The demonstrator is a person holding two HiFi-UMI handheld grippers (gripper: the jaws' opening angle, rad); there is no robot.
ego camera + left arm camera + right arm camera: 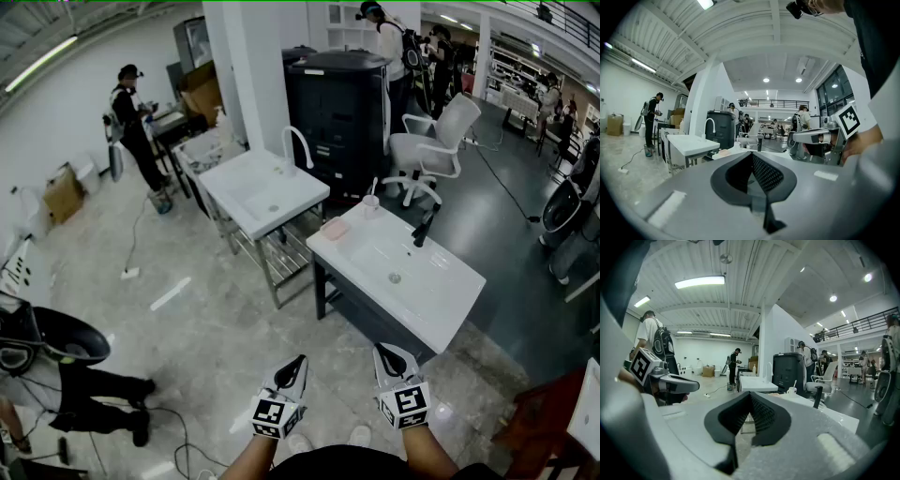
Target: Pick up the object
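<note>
Grippers: left gripper (296, 367) and right gripper (392, 361), both closed on nothing, ribbed black pads pressed tip to tip, held low by the body.
Progress: nothing picked up yet; by my reading the approach, opening, grasp and lift all remain.
Floor (216, 328): mottled grey, polished, lying between the grippers and the sink.
Sink (441, 291): white, glossy, rectangular basin top on a dark frame, well ahead of both grippers.
Faucet (422, 228): black, slim, upright at the sink's far edge.
Object: probably the small pale cup (371, 205) with a stick standing in it, or the flat pink piece (334, 229) near it, both at the sink's far corner; which is meant I cannot tell.
</note>
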